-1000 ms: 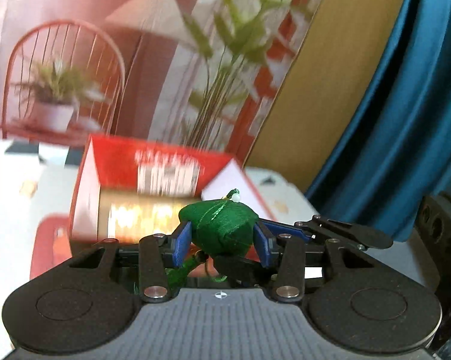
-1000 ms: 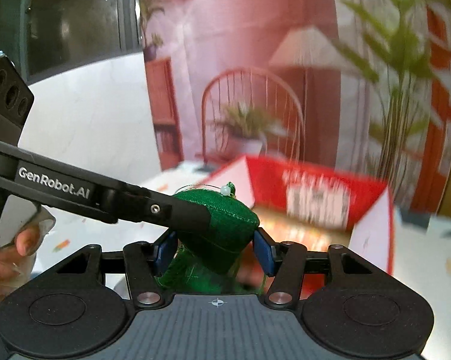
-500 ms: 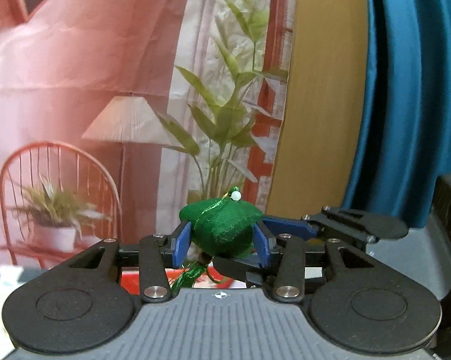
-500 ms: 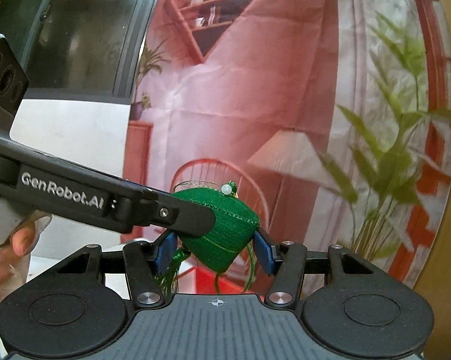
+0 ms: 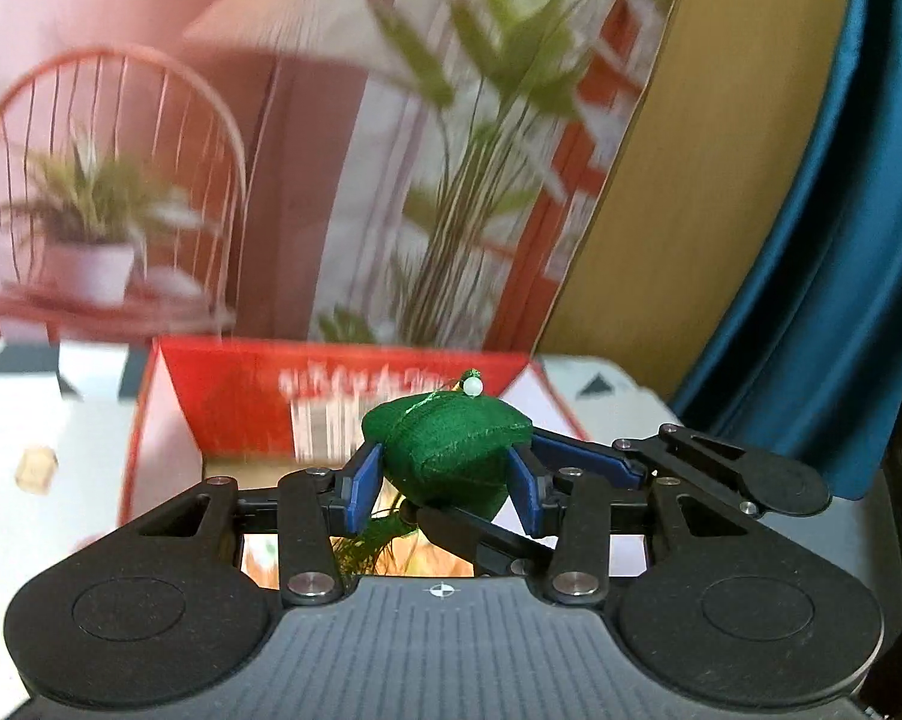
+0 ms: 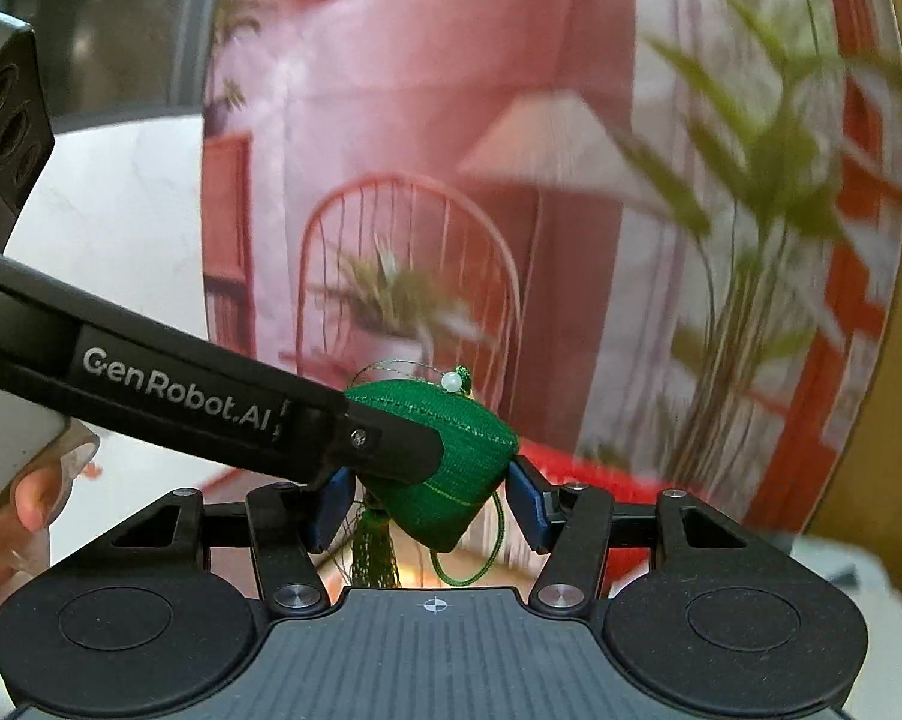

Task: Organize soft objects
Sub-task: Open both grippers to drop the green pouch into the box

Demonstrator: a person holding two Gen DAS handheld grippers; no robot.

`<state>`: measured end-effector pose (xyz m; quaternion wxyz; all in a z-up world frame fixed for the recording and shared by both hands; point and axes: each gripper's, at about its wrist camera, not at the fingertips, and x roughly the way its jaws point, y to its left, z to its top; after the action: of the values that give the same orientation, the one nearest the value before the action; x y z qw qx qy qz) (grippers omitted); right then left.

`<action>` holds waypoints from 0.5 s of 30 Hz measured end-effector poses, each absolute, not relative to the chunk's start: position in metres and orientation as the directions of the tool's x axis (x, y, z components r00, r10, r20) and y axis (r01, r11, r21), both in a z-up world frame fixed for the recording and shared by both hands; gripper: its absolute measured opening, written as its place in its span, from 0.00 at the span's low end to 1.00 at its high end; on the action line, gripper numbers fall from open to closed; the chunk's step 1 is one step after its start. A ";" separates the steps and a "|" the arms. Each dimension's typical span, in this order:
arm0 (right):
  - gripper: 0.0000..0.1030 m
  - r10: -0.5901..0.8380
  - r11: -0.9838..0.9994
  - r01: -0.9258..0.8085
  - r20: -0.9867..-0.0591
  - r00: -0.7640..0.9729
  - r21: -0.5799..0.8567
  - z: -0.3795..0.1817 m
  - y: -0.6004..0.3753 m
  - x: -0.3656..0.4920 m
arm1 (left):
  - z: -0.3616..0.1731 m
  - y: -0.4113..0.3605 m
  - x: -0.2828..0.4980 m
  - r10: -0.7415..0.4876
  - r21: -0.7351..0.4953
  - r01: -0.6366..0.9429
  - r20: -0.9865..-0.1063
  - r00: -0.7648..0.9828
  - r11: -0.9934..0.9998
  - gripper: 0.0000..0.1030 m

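Aloft, green pouch [image 5: 448, 450] over red box [image 5: 235, 408]

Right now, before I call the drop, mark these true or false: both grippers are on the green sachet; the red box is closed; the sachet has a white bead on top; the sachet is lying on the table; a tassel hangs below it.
1. Both grippers are on the green sachet. True: the left gripper and the right gripper each have it between their blue pads.
2. The red box is closed. False: its flaps stand open.
3. A white bead sits on top of the sachet. True.
4. The sachet is lying on the table. False: it is held up in the air, over the box.
5. A green tassel hangs below it. True.
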<state>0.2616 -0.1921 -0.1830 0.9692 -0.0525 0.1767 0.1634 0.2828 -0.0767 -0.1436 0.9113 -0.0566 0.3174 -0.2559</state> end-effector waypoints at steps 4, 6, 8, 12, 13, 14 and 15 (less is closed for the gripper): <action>0.50 0.288 0.949 -0.314 -0.421 0.860 0.009 -0.204 -0.195 0.262 | -0.164 -0.073 0.281 -0.497 -0.269 0.425 -0.590 0.636 0.864 0.46; 0.50 0.281 0.954 -0.297 -0.442 0.852 0.035 -0.212 -0.198 0.263 | -0.168 -0.074 0.282 -0.497 -0.280 0.417 -0.598 0.629 0.865 0.46; 0.50 0.280 0.956 -0.286 -0.454 0.846 0.058 -0.217 -0.200 0.262 | -0.172 -0.073 0.282 -0.493 -0.283 0.410 -0.602 0.628 0.867 0.46; 0.50 0.263 0.962 -0.264 -0.466 0.845 0.064 -0.223 -0.204 0.259 | -0.170 -0.076 0.281 -0.472 -0.256 0.405 -0.605 0.641 0.878 0.46; 0.50 0.258 0.964 -0.257 -0.467 0.846 0.067 -0.225 -0.205 0.258 | -0.169 -0.074 0.279 -0.465 -0.249 0.400 -0.599 0.652 0.882 0.46; 0.50 0.256 0.965 -0.252 -0.467 0.846 0.073 -0.225 -0.207 0.257 | -0.167 -0.075 0.277 -0.462 -0.246 0.398 -0.592 0.661 0.884 0.46; 0.50 0.254 0.966 -0.247 -0.465 0.848 0.078 -0.226 -0.209 0.255 | -0.165 -0.072 0.274 -0.462 -0.247 0.395 -0.582 0.670 0.885 0.46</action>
<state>0.2548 -0.2087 -0.2257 0.9612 0.0079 0.2430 0.1303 0.2736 -0.0715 -0.1651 0.9123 -0.0502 0.3317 -0.2349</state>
